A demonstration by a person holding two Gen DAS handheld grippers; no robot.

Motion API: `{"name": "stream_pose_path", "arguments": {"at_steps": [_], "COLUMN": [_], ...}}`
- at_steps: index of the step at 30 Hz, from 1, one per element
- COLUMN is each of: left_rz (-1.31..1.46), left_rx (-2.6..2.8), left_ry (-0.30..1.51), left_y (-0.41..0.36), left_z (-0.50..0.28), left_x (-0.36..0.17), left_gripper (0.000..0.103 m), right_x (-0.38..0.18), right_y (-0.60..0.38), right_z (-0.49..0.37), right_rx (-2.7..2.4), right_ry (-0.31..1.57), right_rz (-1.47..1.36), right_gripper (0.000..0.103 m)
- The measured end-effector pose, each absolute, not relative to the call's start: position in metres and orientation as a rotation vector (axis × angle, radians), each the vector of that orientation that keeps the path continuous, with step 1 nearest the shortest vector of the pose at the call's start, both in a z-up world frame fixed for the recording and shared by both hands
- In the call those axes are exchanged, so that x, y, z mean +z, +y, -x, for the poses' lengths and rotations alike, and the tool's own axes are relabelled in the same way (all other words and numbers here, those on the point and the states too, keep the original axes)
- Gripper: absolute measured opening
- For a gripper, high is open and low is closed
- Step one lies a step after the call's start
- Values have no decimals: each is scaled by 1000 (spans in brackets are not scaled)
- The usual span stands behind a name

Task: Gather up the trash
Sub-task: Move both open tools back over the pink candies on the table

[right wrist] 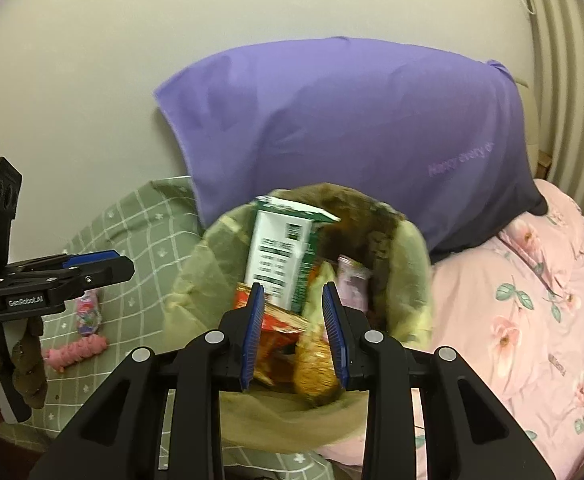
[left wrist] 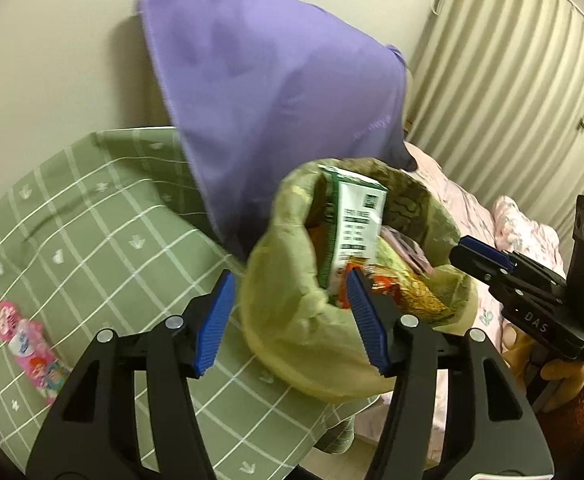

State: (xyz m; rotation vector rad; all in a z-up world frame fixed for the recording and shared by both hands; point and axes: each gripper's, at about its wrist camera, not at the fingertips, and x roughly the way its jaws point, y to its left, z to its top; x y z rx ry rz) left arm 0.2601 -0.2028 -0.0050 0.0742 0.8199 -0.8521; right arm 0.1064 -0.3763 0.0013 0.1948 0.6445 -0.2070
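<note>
Both the left gripper point(left wrist: 292, 320) and the right gripper point(right wrist: 295, 334) hover, jaws apart, empty, near the full trash bag point(left wrist: 292, 332).

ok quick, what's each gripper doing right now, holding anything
left gripper: open, jaws apart, nothing between them, the trash bag behind.
right gripper: open, jaws part-way apart over the bag, gripping nothing.

A trash bag point(right wrist: 292, 412) sits on the bed point(right wrist: 531, 320) in front of a pillow point(right wrist: 351, 140) that leans against the wall point(right wrist: 172, 20). In the bag a carton point(right wrist: 280, 256) stands upright among wrappers point(right wrist: 276, 320). Left of the bag, a tissue packet point(left wrist: 32, 352) lies on the blanket point(left wrist: 92, 220).
</note>
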Motion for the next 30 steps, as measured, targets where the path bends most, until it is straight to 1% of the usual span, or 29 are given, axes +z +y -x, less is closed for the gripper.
{"name": "stream_pose_path", "arguments": {"at_steps": [4, 6, 8, 18, 19, 20, 22, 30], "left_rz": [-40, -11, 13, 159, 168, 177, 195, 217], "left_rx": [-786, -735, -687, -369, -348, -331, -302, -263], "left_ry": [799, 792, 791, 791, 795, 801, 814, 870], "left_y": [-170, -145, -121, 12, 21, 30, 44, 70], "left_z": [-266, -270, -275, -290, -291, -292, -294, -294], "left_x": [-2, -3, -5, -30, -33, -37, -45, -73], "left_gripper": [56, 60, 61, 67, 67, 67, 67, 67], "right_x": [5, 7, 7, -11, -14, -17, -23, -50], "right_y": [-359, -347, -333, -266, -261, -256, -244, -196], "right_z": [-118, -126, -134, -174, -177, -179, -182, -206], "right_rx": [-140, -94, -37, 181, 216, 247, 310, 463], "right_ry": [634, 632, 632, 700, 707, 711, 717, 832], "right_rz": [-191, -185, -173, -115, -124, -131, -133, -58], "right_gripper": [30, 32, 42, 45, 47, 55, 59, 59]}}
